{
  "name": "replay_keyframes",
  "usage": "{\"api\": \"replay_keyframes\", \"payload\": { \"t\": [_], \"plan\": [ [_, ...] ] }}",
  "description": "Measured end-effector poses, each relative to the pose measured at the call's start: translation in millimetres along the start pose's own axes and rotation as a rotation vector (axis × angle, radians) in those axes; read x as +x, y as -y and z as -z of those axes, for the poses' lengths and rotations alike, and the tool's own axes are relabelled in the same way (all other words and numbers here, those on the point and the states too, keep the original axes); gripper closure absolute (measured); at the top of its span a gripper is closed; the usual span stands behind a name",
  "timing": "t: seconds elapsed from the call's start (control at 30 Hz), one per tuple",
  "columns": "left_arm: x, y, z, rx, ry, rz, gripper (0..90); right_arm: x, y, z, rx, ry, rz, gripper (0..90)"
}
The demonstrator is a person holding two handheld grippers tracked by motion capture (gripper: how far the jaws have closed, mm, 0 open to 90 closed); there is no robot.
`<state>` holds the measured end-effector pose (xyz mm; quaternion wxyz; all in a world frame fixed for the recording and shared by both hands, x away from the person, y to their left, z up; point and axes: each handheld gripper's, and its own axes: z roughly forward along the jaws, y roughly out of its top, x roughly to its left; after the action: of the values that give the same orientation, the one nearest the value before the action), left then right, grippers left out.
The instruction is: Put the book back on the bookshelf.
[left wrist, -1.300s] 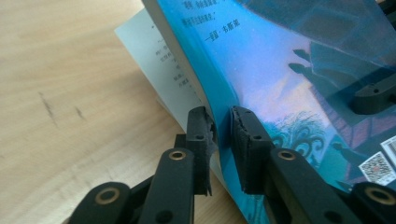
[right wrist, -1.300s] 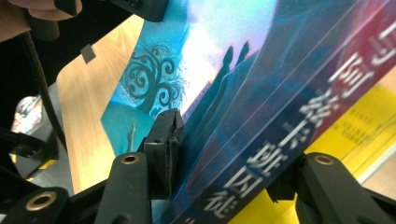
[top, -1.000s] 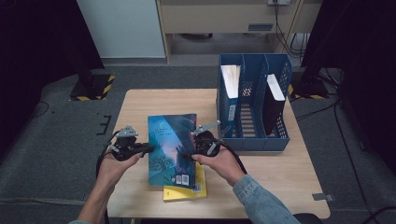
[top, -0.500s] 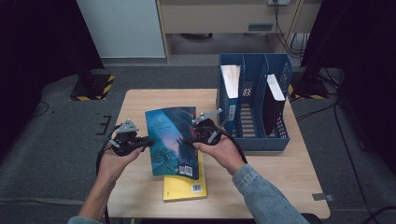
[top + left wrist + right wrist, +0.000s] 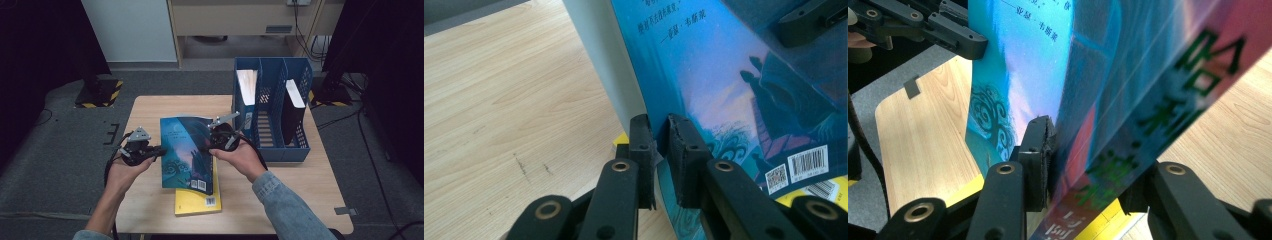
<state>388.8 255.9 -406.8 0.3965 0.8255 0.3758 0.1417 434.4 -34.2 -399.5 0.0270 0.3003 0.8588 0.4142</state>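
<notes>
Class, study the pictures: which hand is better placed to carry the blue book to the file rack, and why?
Probably the right. The right tool grips the blue book on the edge nearer the blue file rack; the left tool holds the far edge.

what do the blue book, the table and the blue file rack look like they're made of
Blue book: paper with a glossy soft cover, judging by the sheen and the bend where it is held. Table: pale wood or wood-look laminate, matt, with visible grain. Blue file rack: probably moulded plastic, with perforated mesh walls and an even colour.
</notes>
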Motion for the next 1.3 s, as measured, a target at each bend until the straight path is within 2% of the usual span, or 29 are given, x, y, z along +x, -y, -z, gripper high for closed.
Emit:
{"api": "replay_keyframes", "payload": {
  "t": [0.2, 0.4, 0.57, 0.63, 0.67, 0.83, 1.1, 1.3],
  "plan": [
    [2.5, -1.4, -1.4, 0.002, 0.000, -0.003, 83.5, -1.1, -1.5, 2.4, 0.005, -0.009, 0.005, 65.6],
    [2.6, 1.0, 0.6, -0.009, 0.004, 0.005, 83.8, 2.4, -3.5, 3.5, 0.012, -0.010, 0.031, 64.1],
    [0.8, 0.3, -0.3, -0.003, 0.012, -0.005, 84.2, 0.7, -10.7, 9.5, -0.015, -0.004, 0.030, 60.0],
    [0.2, -0.3, -0.7, -0.004, 0.013, -0.005, 84.3, -0.1, -12.0, 10.3, -0.009, -0.001, 0.036, 60.6],
    [0.2, -1.4, -1.0, 0.001, 0.012, -0.009, 84.3, -1.1, -13.7, 11.6, -0.004, 0.004, 0.044, 64.1],
    [2.7, -3.2, -1.7, -0.001, 0.005, -0.003, 84.4, 0.1, -17.9, 13.5, -0.015, 0.000, 0.053, 66.4],
    [7.3, -13.6, -4.6, -0.019, -0.028, -0.007, 84.6, -1.8, -30.9, 17.3, -0.048, 0.029, 0.069, 69.3],
    [17.1, -27.1, -14.5, -0.025, -0.043, -0.011, 84.6, -10.8, -39.5, 17.8, -0.075, 0.058, 0.062, 70.4]
  ]
}}
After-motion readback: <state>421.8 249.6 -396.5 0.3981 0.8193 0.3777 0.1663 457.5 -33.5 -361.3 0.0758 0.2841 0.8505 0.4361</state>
